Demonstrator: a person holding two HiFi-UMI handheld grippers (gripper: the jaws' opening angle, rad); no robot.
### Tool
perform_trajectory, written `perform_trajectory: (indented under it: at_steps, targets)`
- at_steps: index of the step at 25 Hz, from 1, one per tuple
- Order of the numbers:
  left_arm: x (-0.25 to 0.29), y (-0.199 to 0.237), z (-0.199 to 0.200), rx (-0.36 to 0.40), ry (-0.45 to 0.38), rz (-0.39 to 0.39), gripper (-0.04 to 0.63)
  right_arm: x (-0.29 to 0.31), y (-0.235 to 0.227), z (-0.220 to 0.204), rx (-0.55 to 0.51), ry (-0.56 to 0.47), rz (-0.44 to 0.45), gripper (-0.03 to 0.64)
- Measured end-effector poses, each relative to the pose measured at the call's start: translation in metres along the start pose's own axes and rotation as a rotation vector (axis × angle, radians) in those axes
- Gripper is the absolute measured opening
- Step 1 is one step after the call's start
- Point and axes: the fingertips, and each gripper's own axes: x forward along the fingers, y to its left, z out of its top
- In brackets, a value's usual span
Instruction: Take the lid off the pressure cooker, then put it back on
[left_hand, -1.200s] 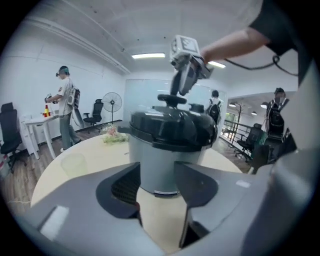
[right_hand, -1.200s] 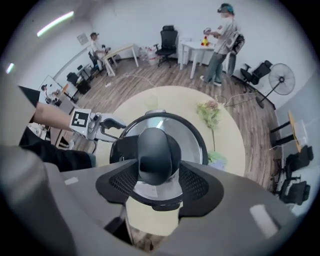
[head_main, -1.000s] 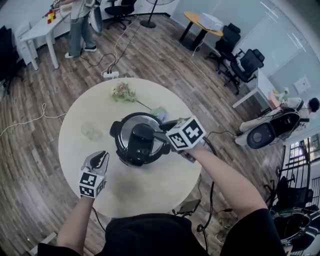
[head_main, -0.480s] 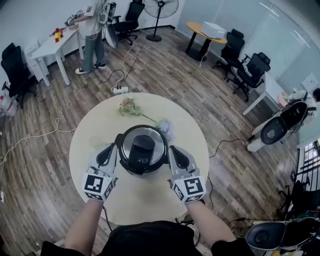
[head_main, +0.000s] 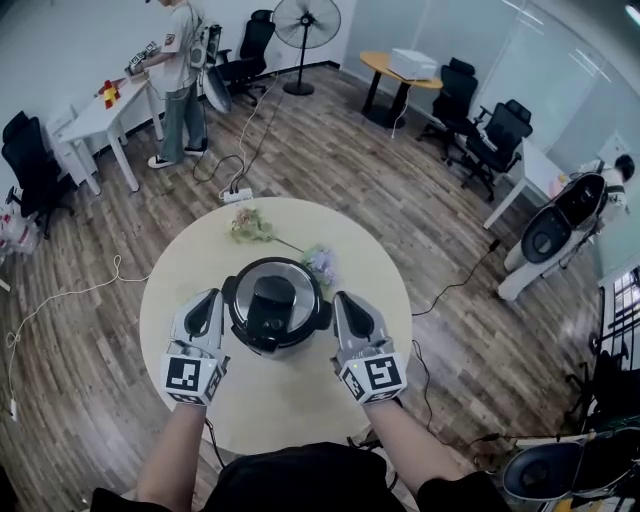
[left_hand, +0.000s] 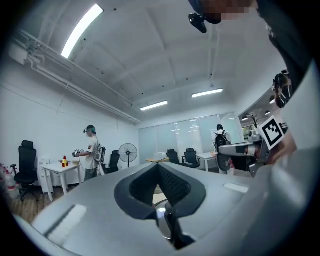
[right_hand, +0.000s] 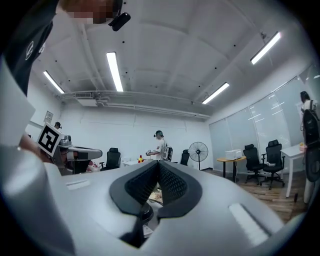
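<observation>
Round table (head_main: 290, 405), frame centre: pressure cooker (head_main: 273, 310), lid (head_main: 302, 280) on. Left gripper (head_main: 207, 303) and right gripper (head_main: 346, 303) flank it, closed, empty; we'd open before gripping squarely

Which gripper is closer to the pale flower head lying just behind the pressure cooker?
Right. The right gripper is at the right of the pressure cooker, just short of the pale flower head. The left gripper is at its left, with the cooker between.
</observation>
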Motion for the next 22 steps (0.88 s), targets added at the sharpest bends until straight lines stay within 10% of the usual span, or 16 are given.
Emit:
perform_trajectory:
  at_steps: [22]
  targets:
    - [-0.035,0.017,0.0,0.042,-0.001,0.068,0.0,-0.018,-0.011,0.0,-0.072,0.017,-0.043,0.006]
